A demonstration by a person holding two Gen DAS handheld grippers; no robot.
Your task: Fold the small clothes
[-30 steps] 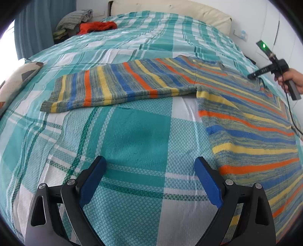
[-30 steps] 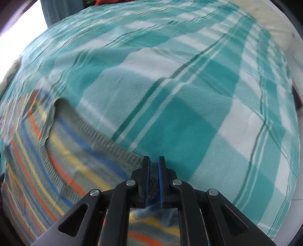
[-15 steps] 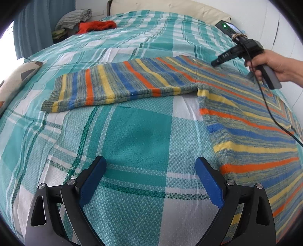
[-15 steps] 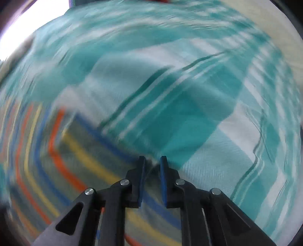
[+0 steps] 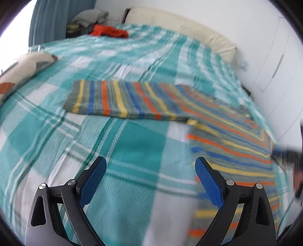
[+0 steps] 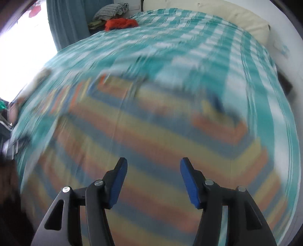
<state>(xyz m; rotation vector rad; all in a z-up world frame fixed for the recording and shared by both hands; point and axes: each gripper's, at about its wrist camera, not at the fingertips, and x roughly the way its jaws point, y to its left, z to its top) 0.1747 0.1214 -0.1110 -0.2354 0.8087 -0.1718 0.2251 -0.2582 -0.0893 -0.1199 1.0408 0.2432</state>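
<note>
Nearest to us in the left wrist view, our left gripper [image 5: 150,177] hangs over the bed with its two blue-padded fingers [image 5: 92,181] spread wide apart and nothing between them. Under it lies the teal and white checked bedspread [image 5: 132,143].

In the right wrist view, which is heavily blurred, our right gripper [image 6: 153,179] is opening, its blue pads well apart, with nothing caught between them. It hovers over the body of the striped sweater [image 6: 151,136]; we cannot tell whether the fingertips touch the knit.

The sweater [image 5: 227,151] is spread flat on the bedspread, to the right of the left gripper and reaching away from us. It is knitted in grey-blue with orange, yellow and blue stripes. One sleeve [image 5: 117,100] stretches out flat to the left across the middle of the bed. At the far right edge of the left view, a dark blurred shape and part of a hand [image 5: 298,181] show beside the sweater.

Further off, a patterned cushion [image 5: 24,70] rests at the left edge of the bed. At the far end sit a crumpled red garment [image 5: 109,31] and a grey folded pile [image 5: 89,17], beside a blue curtain [image 5: 56,19]. A cream headboard [image 5: 180,28] runs along the white wall.
</note>
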